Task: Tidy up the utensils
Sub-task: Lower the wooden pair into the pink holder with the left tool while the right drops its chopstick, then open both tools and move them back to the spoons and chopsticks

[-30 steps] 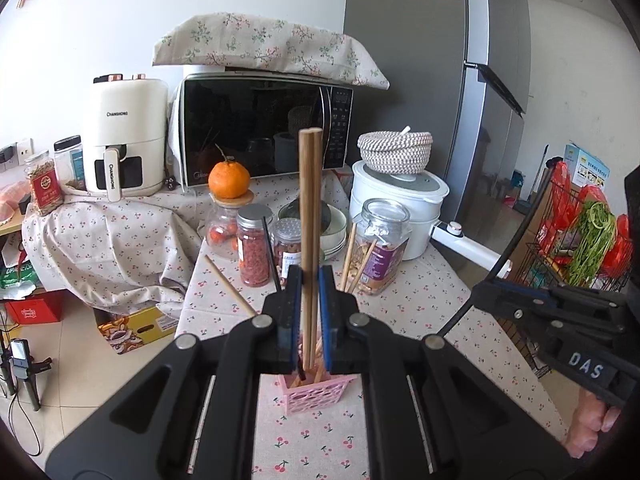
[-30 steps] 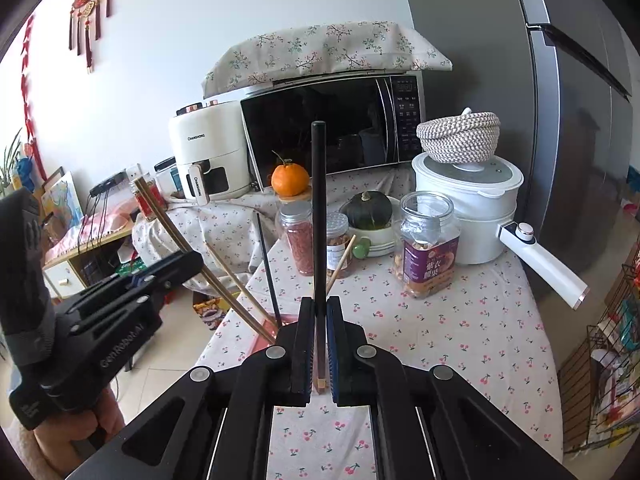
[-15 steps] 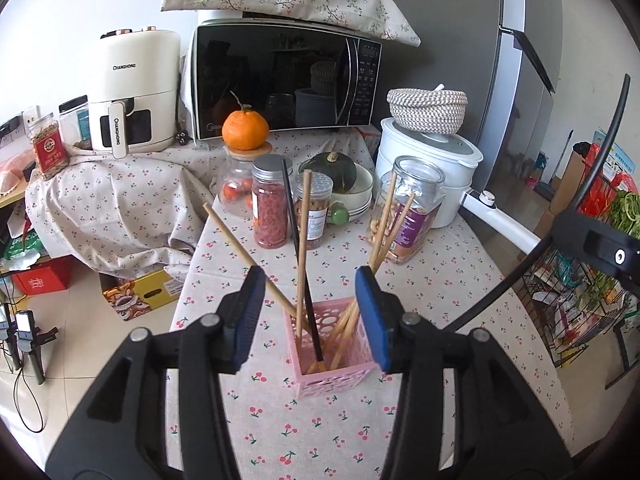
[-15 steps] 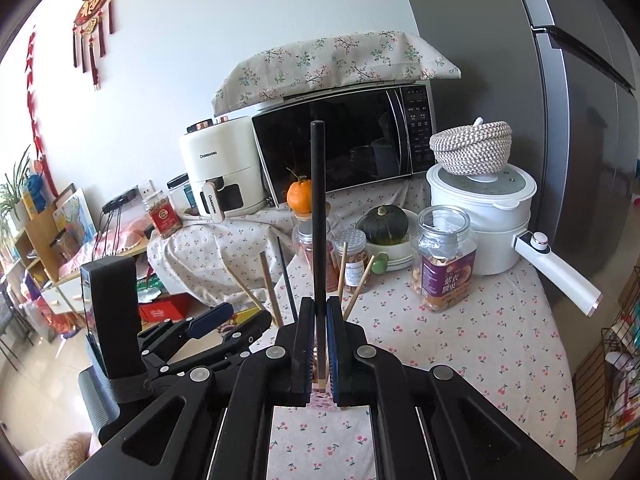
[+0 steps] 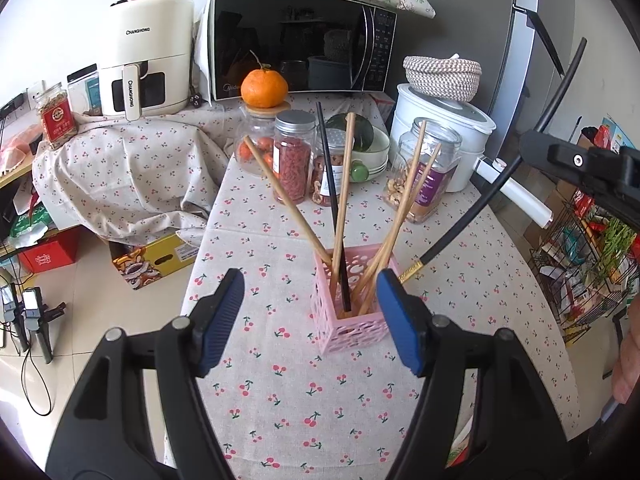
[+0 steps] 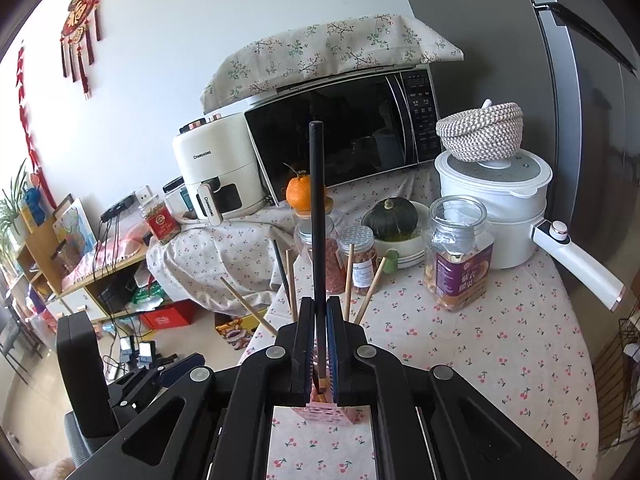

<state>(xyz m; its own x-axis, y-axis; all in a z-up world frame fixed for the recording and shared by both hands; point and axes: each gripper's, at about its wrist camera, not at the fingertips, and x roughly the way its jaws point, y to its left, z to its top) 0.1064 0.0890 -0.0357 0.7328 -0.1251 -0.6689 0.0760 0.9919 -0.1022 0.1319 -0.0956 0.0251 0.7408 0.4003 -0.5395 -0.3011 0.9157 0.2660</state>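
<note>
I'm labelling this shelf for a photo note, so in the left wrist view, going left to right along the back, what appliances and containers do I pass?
Red-labelled glass jar → cream air fryer → black microwave → woven rope basket on the white electric pot.

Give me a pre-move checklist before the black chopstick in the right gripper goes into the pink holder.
1. Right gripper clamped on black chopstick: ok.
2. Left gripper free of chopsticks, jaws opening, nothing between them: ok.
3. Pink holder upright on the table: ok.
4. Room in the holder among the wooden chopsticks: ok, gaps show.
5. Black chopstick tip over the holder mouth: not ok, it sits beside the rim.
6. Left finger clear of the holder: cannot tell.
</note>
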